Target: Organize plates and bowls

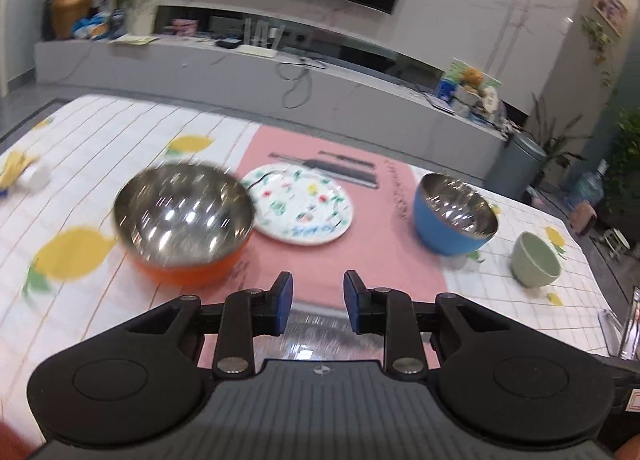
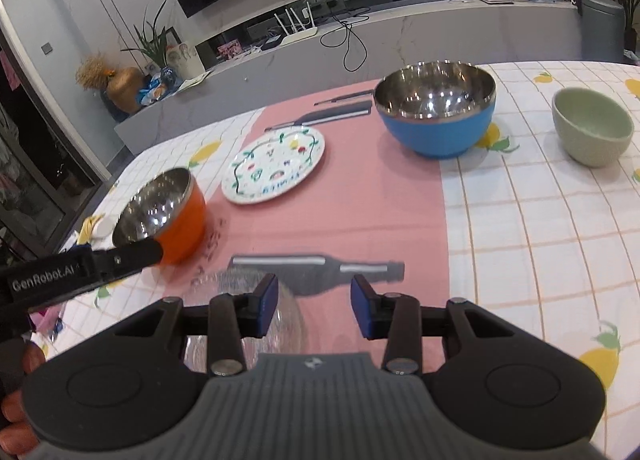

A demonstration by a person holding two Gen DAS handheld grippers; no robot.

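My left gripper [image 1: 319, 292] hangs open above the near edge of the pink mat [image 1: 360, 256], with nothing between its blue pads. An orange steel-lined bowl [image 1: 184, 220] stands just ahead to its left, and a flowered plate [image 1: 300, 206] lies behind. Farther right are a blue steel-lined bowl [image 1: 456, 216] and a pale green bowl [image 1: 536, 260]. My right gripper [image 2: 314, 300] is open too. A clear glass bowl [image 2: 288, 316] rests on the mat beneath its left finger, ungripped. The orange bowl [image 2: 168, 212], plate [image 2: 274, 164], blue bowl [image 2: 436, 108] and green bowl [image 2: 592, 128] show ahead.
The table wears a white lemon-print cloth [image 2: 540, 220]. The mat carries dark cutlery prints [image 2: 320, 268]. A white lid and yellow item [image 1: 28, 176] lie at the far left. A long grey TV bench [image 1: 240, 72] runs behind the table. A hand [image 2: 16, 420] holds the handle at left.
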